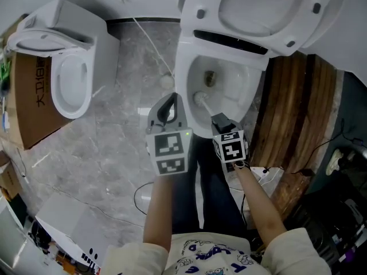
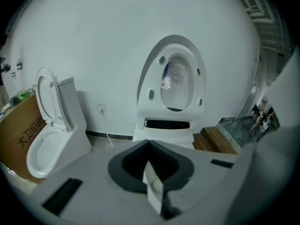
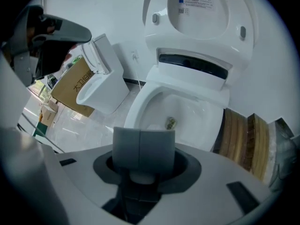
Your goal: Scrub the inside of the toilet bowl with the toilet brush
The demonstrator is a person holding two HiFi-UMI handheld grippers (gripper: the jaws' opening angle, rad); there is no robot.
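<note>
The open toilet [image 1: 184, 76] stands ahead with its lid raised, and a brownish spot lies at the drain [image 1: 210, 78]. A white toilet brush [image 1: 200, 98] has its head inside the bowl at the near left wall. My right gripper [image 1: 219, 121] is shut on the brush handle just over the near rim. In the right gripper view the grey pads [image 3: 143, 146] meet over the white handle, with the bowl [image 3: 194, 114] beyond. My left gripper [image 1: 170, 105] hovers shut and holds nothing, left of the bowl's rim. It faces the toilet [image 2: 168, 124] in the left gripper view.
A second white toilet [image 1: 71, 82] stands at the left, with a cardboard box [image 1: 31, 99] beside it. A wooden step [image 1: 292, 113] runs along the right of the open toilet. A thin white cable [image 1: 150, 39] crosses the marble floor. Dark cables lie at the lower right.
</note>
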